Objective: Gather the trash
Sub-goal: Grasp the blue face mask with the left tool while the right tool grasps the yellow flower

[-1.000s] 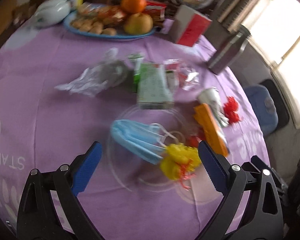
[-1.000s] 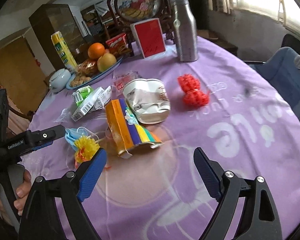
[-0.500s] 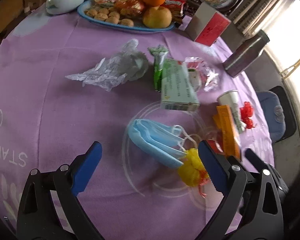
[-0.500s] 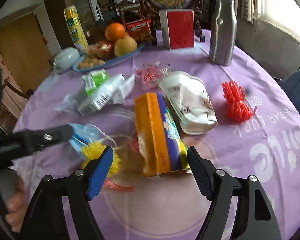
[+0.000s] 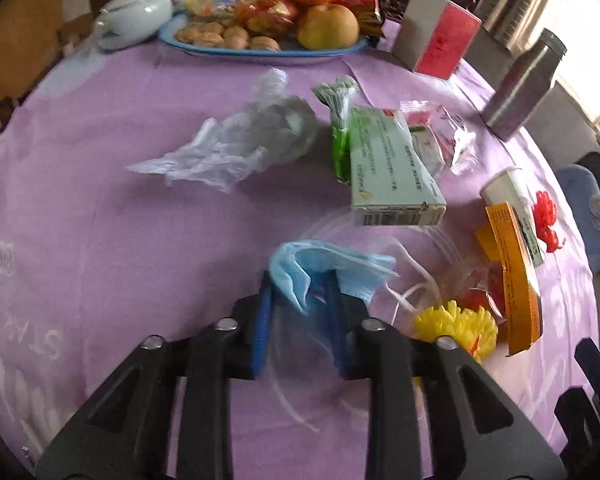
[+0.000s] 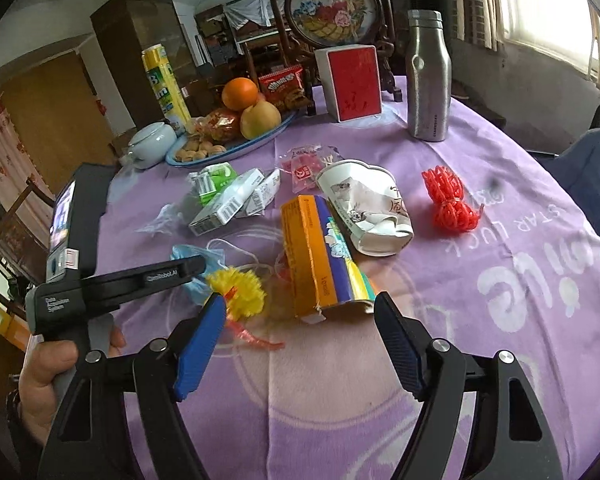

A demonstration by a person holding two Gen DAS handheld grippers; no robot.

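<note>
The left gripper [image 5: 300, 300] jaws are closing on the blue face mask [image 5: 332, 268], the right gripper [image 6: 300, 336] jaws gape wide before the orange carton [image 6: 312, 252], and all other litter beside that carton awaits.

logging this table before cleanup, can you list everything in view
blue pleated face mask: 1, centre, between left jaws
yellow frilly pompom: 1, beside mask
orange cardboard box: 1, centre
crushed white paper cup: 1, behind box
red plastic net: 1, right
clear crumpled plastic bag: 1, left
white-green carton: 1, middle
silver metal bottle: 1, upright, far right
blue fruit plate: 1, far
left hand-held gripper: closing on mask
right hand-held gripper: open
</note>
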